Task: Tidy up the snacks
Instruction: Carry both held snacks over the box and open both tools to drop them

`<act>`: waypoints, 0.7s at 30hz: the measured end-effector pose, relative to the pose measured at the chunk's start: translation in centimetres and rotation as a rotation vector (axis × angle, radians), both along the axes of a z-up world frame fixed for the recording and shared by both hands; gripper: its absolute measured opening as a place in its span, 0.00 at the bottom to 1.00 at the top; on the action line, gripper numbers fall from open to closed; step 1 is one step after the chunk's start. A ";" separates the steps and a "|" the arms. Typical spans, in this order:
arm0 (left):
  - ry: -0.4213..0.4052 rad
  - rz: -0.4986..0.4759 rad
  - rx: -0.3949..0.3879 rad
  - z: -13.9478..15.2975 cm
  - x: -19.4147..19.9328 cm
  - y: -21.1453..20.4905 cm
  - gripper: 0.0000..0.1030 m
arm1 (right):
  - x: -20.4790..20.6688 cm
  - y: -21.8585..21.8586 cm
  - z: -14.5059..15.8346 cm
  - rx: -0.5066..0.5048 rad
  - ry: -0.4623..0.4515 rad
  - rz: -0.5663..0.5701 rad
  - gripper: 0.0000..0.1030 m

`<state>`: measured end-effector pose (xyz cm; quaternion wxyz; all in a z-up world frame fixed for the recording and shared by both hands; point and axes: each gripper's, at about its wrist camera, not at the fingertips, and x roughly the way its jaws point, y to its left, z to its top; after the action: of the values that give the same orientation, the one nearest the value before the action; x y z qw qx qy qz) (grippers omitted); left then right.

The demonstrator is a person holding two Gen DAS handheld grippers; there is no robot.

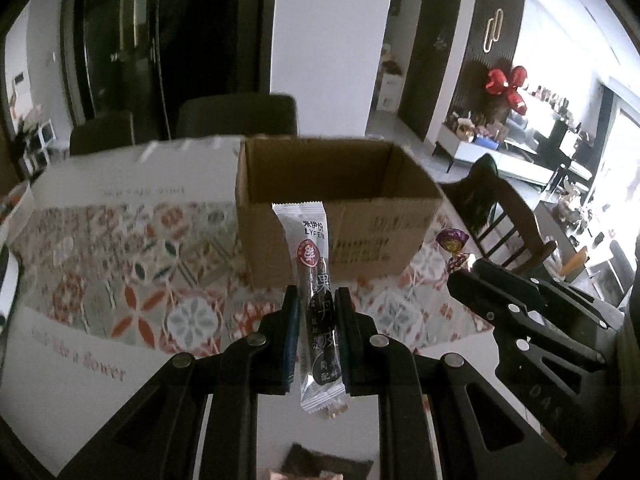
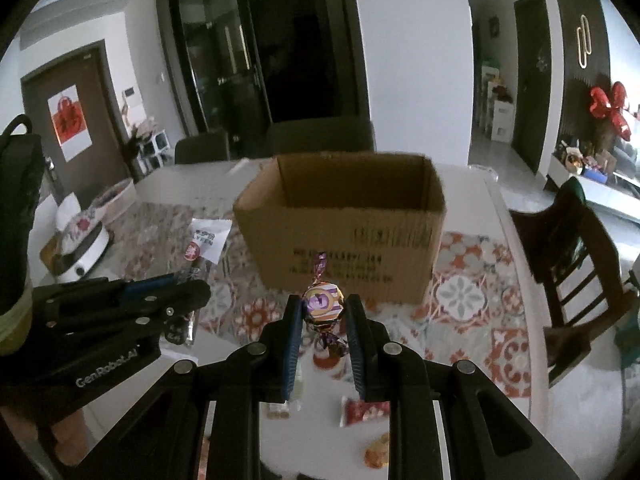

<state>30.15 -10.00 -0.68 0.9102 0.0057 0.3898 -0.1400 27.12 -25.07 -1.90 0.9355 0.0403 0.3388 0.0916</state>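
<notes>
Two grippers: left gripper fingers clamp one snack stick; right gripper fingers clamp one candy.

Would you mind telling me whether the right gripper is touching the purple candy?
Touching. In the right wrist view, the right gripper has both pads pressed against the round purple candy, holding it off the table.

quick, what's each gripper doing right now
Left gripper: closed on the long snack stick packet, held upright.
Right gripper: closed on the purple wrapped candy.
</notes>
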 end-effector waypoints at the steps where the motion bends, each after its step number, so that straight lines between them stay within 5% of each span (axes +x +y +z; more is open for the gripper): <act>1: -0.013 -0.009 -0.003 0.5 0.3 0.0 0.18 | 0.2 -0.1 0.3 0.001 -0.006 -0.004 0.22; 21: -0.160 -0.070 0.007 5.2 8.0 -1.1 0.18 | 7.7 -1.3 5.2 0.004 -0.136 -0.049 0.22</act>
<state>38.13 -11.14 4.54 0.9328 0.0339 0.3161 -0.1696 34.79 -26.38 3.35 0.9583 0.0442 0.2730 0.0722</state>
